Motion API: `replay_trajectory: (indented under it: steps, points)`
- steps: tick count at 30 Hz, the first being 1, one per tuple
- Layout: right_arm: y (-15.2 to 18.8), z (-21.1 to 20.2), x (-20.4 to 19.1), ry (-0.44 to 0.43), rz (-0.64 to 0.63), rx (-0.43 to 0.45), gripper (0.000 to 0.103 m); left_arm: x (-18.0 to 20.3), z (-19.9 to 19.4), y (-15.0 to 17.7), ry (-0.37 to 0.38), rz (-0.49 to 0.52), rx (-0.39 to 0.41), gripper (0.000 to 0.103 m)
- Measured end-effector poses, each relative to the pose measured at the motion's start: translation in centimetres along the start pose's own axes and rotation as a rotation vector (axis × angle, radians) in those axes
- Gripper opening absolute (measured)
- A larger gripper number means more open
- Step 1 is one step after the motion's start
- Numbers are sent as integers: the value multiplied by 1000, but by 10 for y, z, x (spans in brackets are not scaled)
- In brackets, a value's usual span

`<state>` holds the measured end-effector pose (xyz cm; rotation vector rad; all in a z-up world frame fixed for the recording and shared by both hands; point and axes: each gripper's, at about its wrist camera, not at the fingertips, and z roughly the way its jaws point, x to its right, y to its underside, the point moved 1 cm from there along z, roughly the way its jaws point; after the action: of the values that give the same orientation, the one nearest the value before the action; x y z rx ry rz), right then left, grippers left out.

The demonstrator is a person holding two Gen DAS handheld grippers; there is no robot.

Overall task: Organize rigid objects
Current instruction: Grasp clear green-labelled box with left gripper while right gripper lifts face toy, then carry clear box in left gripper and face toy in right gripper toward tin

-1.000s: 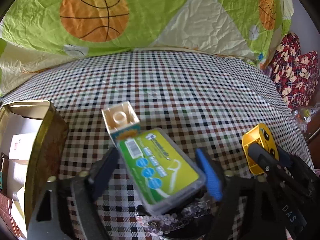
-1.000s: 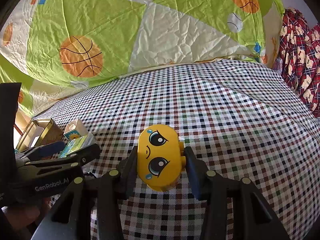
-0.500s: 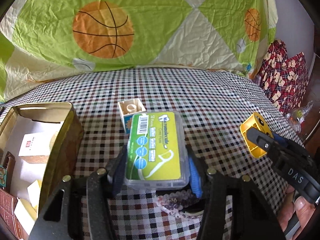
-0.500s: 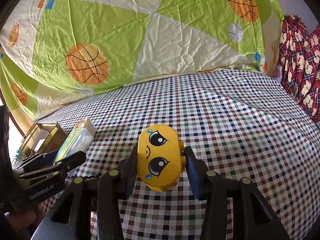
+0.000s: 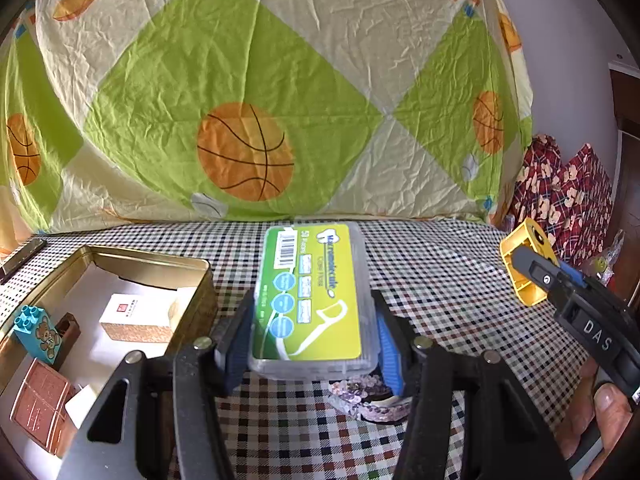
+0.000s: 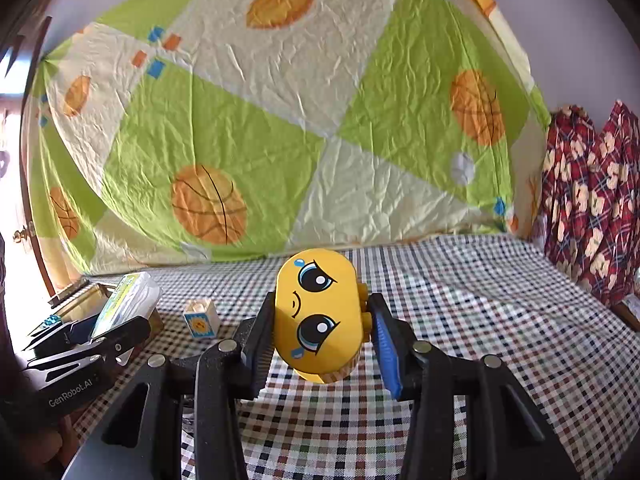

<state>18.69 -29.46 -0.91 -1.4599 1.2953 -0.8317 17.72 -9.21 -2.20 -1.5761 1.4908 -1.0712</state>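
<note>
Up close in the left wrist view, the left gripper [image 5: 310,334] clamps a clear dental floss pick box [image 5: 310,294] by its long sides, above the checked cloth [image 5: 440,280]. At left lies an open gold tin [image 5: 192,270] — a blue bear brick [image 5: 36,332] rests inside.

From the right wrist view, the right gripper [image 6: 320,334] pinches a yellow crying-face brick [image 6: 318,314], lifted clear of the cloth; a small white brick [image 6: 201,318] stands at left, near the tin.

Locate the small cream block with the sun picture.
Right wrist view, lower left: the cream block stands on the checked cloth, between the gold tin and the yellow face toy.
</note>
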Motion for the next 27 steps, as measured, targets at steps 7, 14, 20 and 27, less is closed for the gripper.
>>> replay_trajectory:
  steps: [7,14,20,27]
  points:
    - [-3,-9,10,-15,56,45,46,-9,-31,2,-14,-5,137,53]
    - [-3,-26,9,-15,69,124,46,-8,-42,2,-27,6,181,53]
    - [-2,-37,-6,-15,9,179,46,-8,-58,5,-52,15,246,53]
    - [-2,-39,-11,-14,-8,183,46,-8,-70,6,-55,25,292,53]
